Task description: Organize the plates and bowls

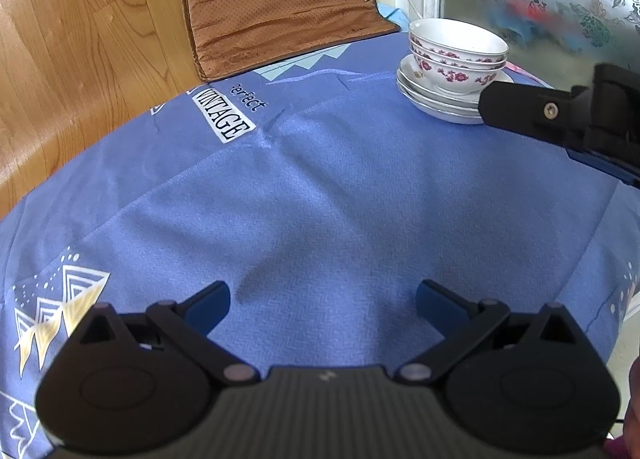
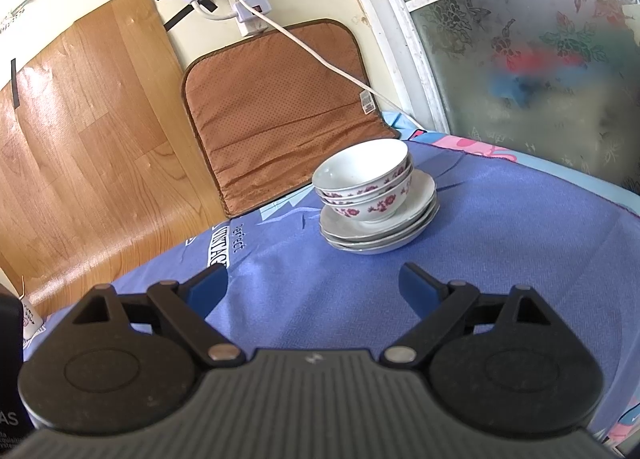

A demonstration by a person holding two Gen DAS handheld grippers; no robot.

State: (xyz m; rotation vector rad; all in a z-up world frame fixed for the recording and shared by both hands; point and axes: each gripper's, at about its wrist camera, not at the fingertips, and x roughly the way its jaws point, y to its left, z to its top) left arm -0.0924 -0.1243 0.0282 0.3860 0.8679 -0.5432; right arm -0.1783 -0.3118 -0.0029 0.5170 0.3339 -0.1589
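While both claws hang over the blue cloth (image 1: pixel 320 187), neither has hold of anything. Left gripper (image 1: pixel 322 301): jaws spread wide, only bare cloth between its blue-tipped fingers (image 1: pixel 210 305). Right gripper (image 2: pixel 314 283): likewise wide apart, empty — it aims toward the crockery, which sits just beyond its tips, not touching. In the left wrist view the right gripper shows as a black bar entering from the right edge, close beside the stack.

Bowls (image 2: pixel 366 179), white with red flowers, are nested on a pile of white plates (image 2: pixel 378 227) at the far side of the table. Behind them a brown cushion (image 2: pixel 276 111) leans against the wall; frosted floral glass (image 2: pixel 540 59) stands to the right — a white cord (image 2: pixel 320 59) runs down from a power strip (image 2: pixel 248 3).
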